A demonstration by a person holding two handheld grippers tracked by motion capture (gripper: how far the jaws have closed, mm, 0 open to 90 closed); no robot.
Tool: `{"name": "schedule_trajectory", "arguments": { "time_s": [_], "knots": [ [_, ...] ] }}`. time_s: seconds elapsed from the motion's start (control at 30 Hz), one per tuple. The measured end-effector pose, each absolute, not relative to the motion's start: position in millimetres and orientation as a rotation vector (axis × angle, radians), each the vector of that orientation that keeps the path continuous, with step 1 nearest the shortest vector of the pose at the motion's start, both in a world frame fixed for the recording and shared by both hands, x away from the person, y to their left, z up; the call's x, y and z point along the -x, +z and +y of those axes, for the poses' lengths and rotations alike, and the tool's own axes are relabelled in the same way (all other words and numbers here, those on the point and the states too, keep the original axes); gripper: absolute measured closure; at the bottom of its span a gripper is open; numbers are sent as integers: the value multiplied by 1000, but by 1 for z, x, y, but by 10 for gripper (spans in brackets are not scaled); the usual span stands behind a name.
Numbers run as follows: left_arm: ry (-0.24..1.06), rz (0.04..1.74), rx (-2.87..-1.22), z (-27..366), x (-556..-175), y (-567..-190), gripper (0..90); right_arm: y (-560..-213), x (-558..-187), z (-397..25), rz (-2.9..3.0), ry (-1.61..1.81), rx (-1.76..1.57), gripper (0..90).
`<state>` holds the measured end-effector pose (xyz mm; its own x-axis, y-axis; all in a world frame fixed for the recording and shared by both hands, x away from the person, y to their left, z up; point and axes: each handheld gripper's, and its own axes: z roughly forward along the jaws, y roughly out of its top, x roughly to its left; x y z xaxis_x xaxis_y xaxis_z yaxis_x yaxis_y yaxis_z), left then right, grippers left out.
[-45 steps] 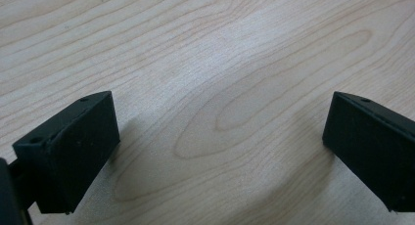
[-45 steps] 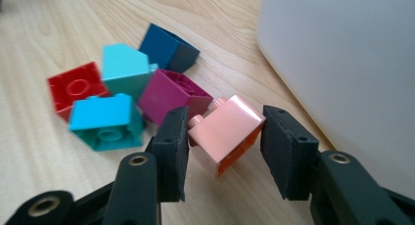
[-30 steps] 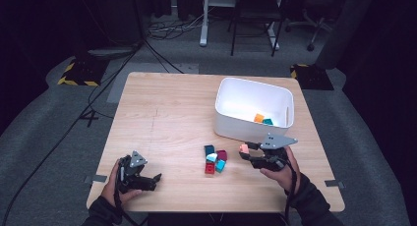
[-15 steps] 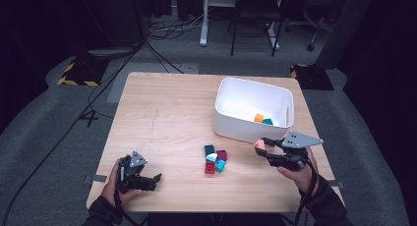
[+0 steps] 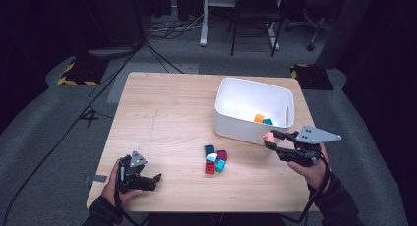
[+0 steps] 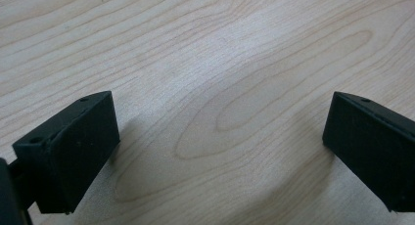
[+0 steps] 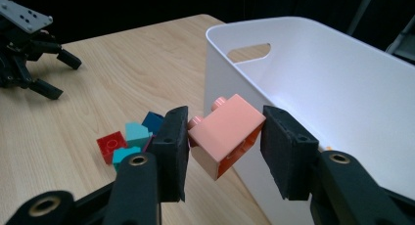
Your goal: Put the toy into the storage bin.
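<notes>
My right gripper (image 5: 271, 139) (image 7: 225, 137) is shut on a salmon-pink brick (image 5: 269, 136) (image 7: 226, 132), held tilted in the air just outside the near wall of the white bin (image 5: 231, 125) (image 7: 303, 78). An orange brick (image 5: 258, 118) and a teal brick (image 5: 268, 121) lie inside the bin. A small pile of bricks (image 5: 215, 160) (image 7: 129, 139), red, cyan, dark blue and maroon, sits on the table left of the gripper. My left gripper (image 5: 153, 179) (image 6: 220, 137) rests open on the wood near the front left corner, nothing between its jaws.
The wooden table (image 5: 167, 118) has bare room across its left and middle. In the right gripper view, the left gripper (image 7: 29, 54) lies far off on the wood. Chairs, desk legs and cables (image 5: 162, 34) stand on the grey floor beyond the table.
My right gripper has lifted the pink brick off the table and carried it right and up, toward the bin's near wall. The left gripper has stayed still.
</notes>
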<state>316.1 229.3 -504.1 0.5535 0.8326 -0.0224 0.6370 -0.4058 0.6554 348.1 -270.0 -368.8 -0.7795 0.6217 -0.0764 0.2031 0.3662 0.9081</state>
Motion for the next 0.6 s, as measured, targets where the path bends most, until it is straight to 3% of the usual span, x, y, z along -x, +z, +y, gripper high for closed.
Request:
{"name": "schedule_trajectory", "arguments": {
  "time_s": [0.6],
  "knots": [
    [412,1176,-2172,229,-316,-504,5,-333,-364,-270,2170,1402,-700,548]
  ]
}}
